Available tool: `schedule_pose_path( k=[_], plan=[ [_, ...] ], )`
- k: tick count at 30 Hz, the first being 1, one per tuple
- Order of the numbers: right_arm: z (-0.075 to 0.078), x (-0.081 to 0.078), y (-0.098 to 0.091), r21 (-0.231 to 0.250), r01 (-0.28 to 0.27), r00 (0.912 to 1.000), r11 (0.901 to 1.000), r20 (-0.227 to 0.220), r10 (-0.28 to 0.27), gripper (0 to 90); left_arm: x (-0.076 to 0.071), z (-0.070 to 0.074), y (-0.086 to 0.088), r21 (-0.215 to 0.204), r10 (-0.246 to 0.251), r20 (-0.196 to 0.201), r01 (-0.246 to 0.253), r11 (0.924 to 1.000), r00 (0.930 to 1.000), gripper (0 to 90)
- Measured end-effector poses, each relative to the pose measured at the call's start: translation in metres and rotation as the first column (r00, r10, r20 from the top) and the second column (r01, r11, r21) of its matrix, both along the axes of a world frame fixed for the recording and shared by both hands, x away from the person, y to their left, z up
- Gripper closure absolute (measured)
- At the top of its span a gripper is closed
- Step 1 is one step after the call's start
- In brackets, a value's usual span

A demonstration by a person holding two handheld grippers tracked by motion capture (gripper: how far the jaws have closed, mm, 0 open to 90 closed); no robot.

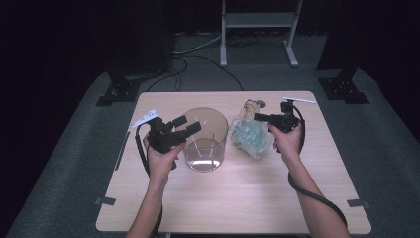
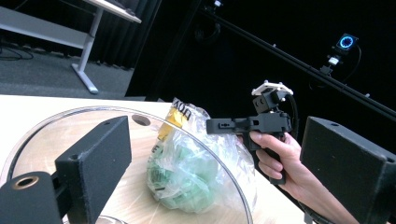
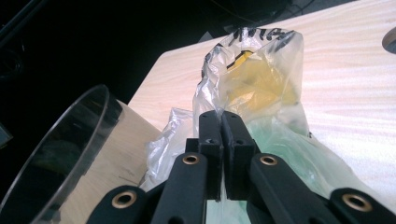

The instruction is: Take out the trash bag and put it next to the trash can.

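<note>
**Right gripper view: bag pinched, not yet in the container**

Right gripper view has the right gripper (image 3: 222,122) with its jaws pressed together on the clear film of the plastic bag (image 3: 261,84), near its yellow-labelled top. The bag, holding green pieces, stands toward the table's (image 1: 237,198) far right edge, just beside the clear round container (image 1: 205,139). The left gripper (image 1: 190,129) hovers with jaws spread wide at the container's rim, holding nothing. Judging by this, the grasp is made; moving the bag, perhaps into the container, remains.
</note>
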State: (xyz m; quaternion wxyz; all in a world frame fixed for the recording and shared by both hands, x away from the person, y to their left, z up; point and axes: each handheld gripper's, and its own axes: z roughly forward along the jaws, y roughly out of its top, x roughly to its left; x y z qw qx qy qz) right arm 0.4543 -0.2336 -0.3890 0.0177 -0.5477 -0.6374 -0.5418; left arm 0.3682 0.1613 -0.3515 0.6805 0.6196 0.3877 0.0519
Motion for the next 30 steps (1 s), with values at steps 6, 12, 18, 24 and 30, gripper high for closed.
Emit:
schedule_pose_path(
  k=[6,12,18,24,30],
  plan=[
    [-0.004,0.0,-0.004,0.003,-0.007,1.0,1.0,-0.006,0.007,79.9,0.001,-0.002,-0.001,0.0,-0.002,-0.007,0.002,1.0,1.0,7.7],
    [-0.004,-0.003,-0.008,-0.011,-0.001,1.0,0.9999,0.01,0.001,67.8,0.002,-0.003,0.0,0.002,0.001,-0.01,-0.001,1.0,0.9999,7.7],
    [-0.001,-0.006,-0.015,-0.029,0.01,0.9994,0.9995,0.033,-0.009,58.8,0.001,-0.003,-0.001,0.005,0.004,-0.012,-0.004,1.0,0.9999,7.7],
    [0.001,-0.009,-0.025,-0.027,0.034,0.9983,0.9991,0.048,-0.032,52.3,0.002,-0.004,-0.002,0.011,0.002,-0.013,-0.002,0.9999,0.9999,7.7],
    [-0.001,-0.013,-0.035,-0.02,0.039,0.9977,0.999,0.056,-0.038,50.4,0.002,-0.004,-0.003,0.015,0.001,-0.015,-0.001,0.9999,0.9999,7.8]
  ],
)
